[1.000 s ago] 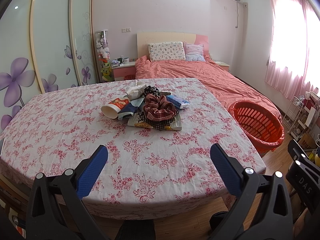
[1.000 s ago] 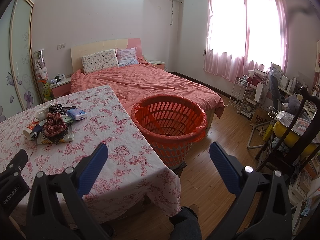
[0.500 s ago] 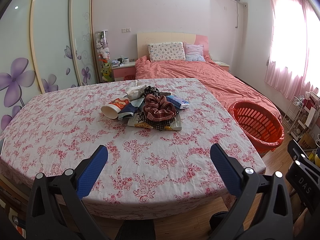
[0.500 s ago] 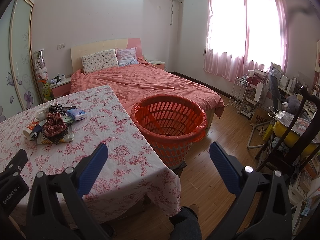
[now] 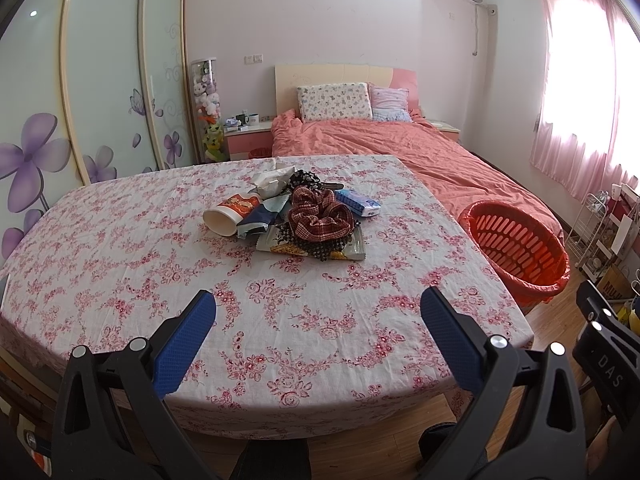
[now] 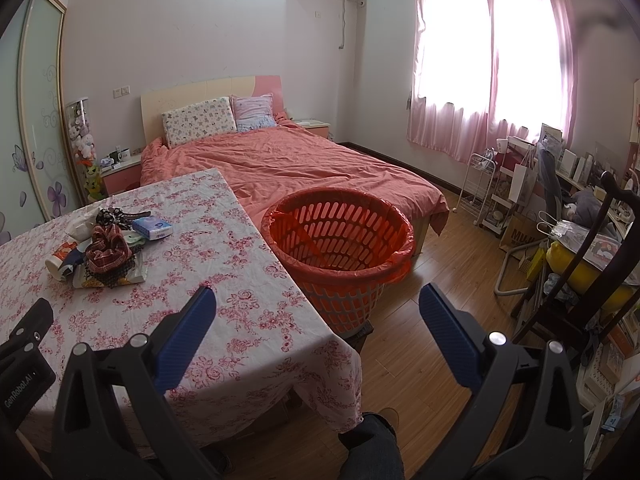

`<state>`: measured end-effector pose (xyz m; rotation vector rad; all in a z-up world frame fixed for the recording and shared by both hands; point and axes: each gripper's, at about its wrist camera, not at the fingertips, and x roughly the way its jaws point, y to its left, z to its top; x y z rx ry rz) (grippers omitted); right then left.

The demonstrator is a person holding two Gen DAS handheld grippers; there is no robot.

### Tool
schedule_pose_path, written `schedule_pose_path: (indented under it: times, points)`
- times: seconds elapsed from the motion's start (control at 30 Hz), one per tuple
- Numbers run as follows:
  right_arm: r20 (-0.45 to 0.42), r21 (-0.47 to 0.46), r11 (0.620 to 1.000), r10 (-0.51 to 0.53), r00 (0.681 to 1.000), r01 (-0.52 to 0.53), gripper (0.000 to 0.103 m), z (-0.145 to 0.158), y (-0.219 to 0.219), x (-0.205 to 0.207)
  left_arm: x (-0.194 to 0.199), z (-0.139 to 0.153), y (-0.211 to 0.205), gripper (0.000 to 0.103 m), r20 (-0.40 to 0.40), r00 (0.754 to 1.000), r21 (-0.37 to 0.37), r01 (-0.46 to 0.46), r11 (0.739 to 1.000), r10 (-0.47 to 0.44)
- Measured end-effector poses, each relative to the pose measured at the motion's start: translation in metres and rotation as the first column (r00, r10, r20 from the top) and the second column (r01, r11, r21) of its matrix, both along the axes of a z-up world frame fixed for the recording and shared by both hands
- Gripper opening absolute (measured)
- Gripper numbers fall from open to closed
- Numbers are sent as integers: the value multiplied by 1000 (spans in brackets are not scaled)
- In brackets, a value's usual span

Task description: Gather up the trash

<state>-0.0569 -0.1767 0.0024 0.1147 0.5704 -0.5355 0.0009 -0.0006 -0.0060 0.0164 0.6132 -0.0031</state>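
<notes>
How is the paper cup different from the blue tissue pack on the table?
The paper cup is round, white with a red print, and lies on its side at the pile's left. The blue tissue pack is flat and rectangular, lying at the pile's right. Both rest on the floral tablecloth, untouched.

My left gripper (image 5: 318,324): black plastic frame, two fingers w/ blue textured pads (image 5: 182,340), silver screws (image 5: 138,345) at the pivots. Right gripper (image 6: 318,322) is the same build: black arms, blue pads (image 6: 450,338), silver screws (image 6: 496,337). In left view the other unit's black body (image 5: 606,360) shows at the right edge w/ white letters "DAS" and small silver screws. In right view a black body (image 6: 24,360) at the left edge reads "GenRobot.AI". Below, I've got a dark trouser leg (image 6: 370,448) and a brown shoe (image 6: 390,416).
</notes>
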Motion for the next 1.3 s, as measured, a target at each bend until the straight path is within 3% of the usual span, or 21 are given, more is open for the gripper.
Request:
schedule_pose_path:
  times: [0.43,0.6,0.9,1.07,1.3]
  points:
    - [-47,-5,999,31,998,-31,99,-14,7,35,27,-13,23,101,-31,998,0,-63,998,63]
    - [-79,20,998,60,995,-59,99,-23,12,60,56,-27,58,101,-74,990,4,-119,993,119]
    - [-112,92,981,179,977,-169,99,-46,29,139,124,-48,130,101,-135,968,24,-210,977,211]
    - [-91,169,955,260,961,-243,99,-56,33,191,163,-60,156,101,-160,971,14,-177,984,176]
    - [-112,251,898,399,910,-362,90,-74,49,269,200,-76,167,101,-185,976,8,-113,994,113]
